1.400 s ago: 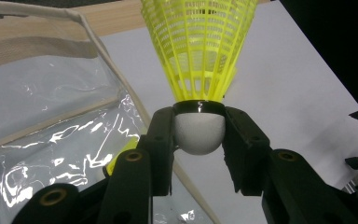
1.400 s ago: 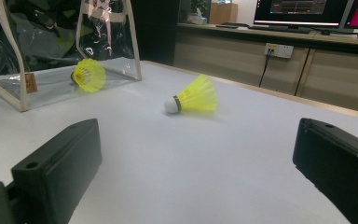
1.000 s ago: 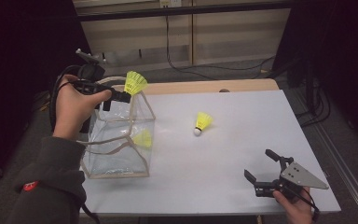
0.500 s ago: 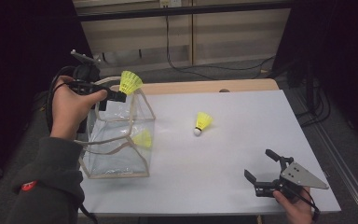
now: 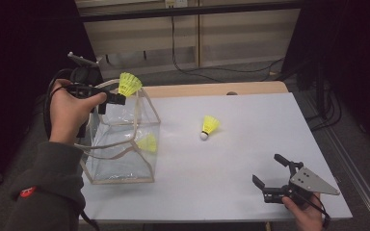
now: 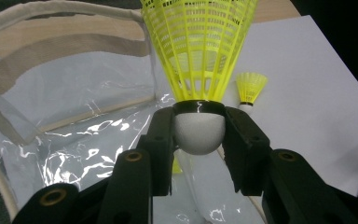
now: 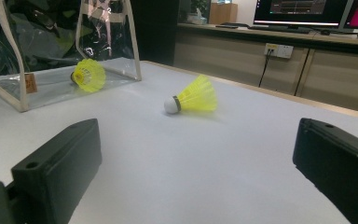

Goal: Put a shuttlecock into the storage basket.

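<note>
Three yellow birdies here: one in the clear bag [image 5: 120,154], one on the table [image 5: 231,159], and one [image 6: 200,70] pinched by its white tip in the left gripper [image 6: 199,135] above the bag. Next I think it lets go. The right gripper [image 5: 278,174] rests wide apart.

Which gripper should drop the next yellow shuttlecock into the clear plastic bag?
Left. The left gripper already clamps a yellow shuttlecock above the clear plastic bag; the right gripper is open at the table's near edge.
</note>
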The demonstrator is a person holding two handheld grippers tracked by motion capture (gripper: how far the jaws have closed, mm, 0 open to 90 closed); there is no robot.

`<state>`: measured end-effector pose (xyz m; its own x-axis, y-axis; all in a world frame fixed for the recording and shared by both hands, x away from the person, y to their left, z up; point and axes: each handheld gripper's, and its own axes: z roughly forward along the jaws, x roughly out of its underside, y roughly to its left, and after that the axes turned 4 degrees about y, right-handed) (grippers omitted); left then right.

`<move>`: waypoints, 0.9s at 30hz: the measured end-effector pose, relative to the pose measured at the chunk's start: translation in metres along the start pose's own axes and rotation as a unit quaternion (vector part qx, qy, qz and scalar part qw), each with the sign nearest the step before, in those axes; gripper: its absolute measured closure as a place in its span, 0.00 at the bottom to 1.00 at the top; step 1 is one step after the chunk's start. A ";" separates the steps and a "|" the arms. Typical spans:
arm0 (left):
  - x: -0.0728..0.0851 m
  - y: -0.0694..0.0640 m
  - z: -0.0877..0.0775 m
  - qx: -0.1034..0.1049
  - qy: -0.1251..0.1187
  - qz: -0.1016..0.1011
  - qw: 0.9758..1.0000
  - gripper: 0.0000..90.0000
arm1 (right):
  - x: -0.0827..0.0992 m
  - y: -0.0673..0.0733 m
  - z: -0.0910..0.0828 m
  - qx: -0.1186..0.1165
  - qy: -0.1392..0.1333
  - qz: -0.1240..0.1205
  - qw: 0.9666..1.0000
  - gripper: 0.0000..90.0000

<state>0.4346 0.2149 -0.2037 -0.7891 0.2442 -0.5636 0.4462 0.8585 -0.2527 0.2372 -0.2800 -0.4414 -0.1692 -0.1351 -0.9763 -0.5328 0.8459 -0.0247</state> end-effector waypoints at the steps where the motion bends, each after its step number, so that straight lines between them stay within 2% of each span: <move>1: 0.000 0.001 0.000 -0.001 0.000 0.002 1.000 0.72 | 0.000 0.000 0.000 0.000 0.000 -0.001 1.000 0.01; 16: 0.003 0.009 0.001 -0.012 -0.001 -0.008 1.000 0.72 | 0.000 0.000 0.000 0.000 0.000 0.000 1.000 0.01; 25: 0.005 0.012 0.002 -0.021 -0.007 -0.023 0.999 0.72 | 0.000 0.001 0.000 0.000 0.000 0.000 1.000 0.01; 27: 0.005 0.013 0.003 -0.023 -0.005 -0.020 1.000 0.72 | 0.000 0.001 0.000 -0.001 0.001 0.001 1.000 0.01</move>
<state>0.4375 0.2264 -0.2125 -0.8015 0.2055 -0.5617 0.3947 0.8873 -0.2387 0.2371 -0.2795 -0.4415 -0.1714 -0.1346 -0.9760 -0.5337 0.8453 -0.0229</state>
